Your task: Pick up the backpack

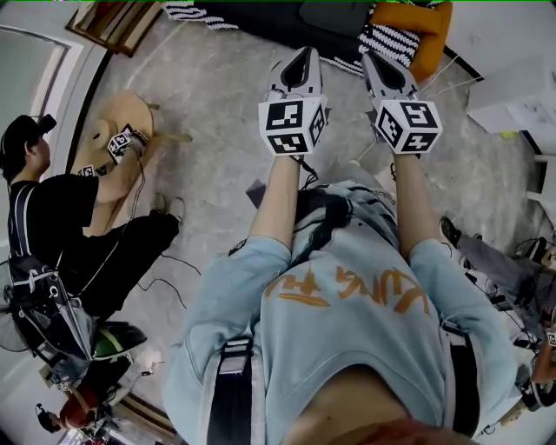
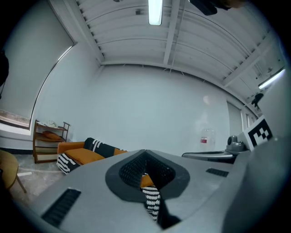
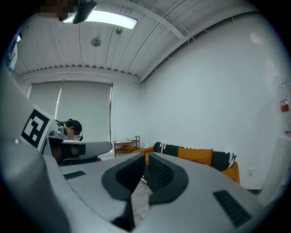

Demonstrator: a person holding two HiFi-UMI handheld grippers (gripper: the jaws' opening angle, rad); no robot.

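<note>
Both grippers are held out level ahead of the person's chest, side by side over the grey floor. My left gripper [image 1: 301,59] [image 2: 144,172] has its jaws shut with nothing between them. My right gripper [image 1: 380,61] [image 3: 143,169] is shut and empty too. Both point toward an orange sofa [image 1: 417,35] [image 2: 84,155] [image 3: 196,157] with black-and-white striped cushions. A dark grey bag-like shape [image 1: 334,13] lies on the sofa at the top edge of the head view. I cannot tell whether it is the backpack. Neither gripper touches it.
A seated person in black [image 1: 52,204] is at the left beside a round wooden stool [image 1: 122,143], with cables on the floor. A wooden shelf [image 2: 47,139] [image 3: 125,145] stands by the wall. White boxes [image 1: 512,109] sit at the right.
</note>
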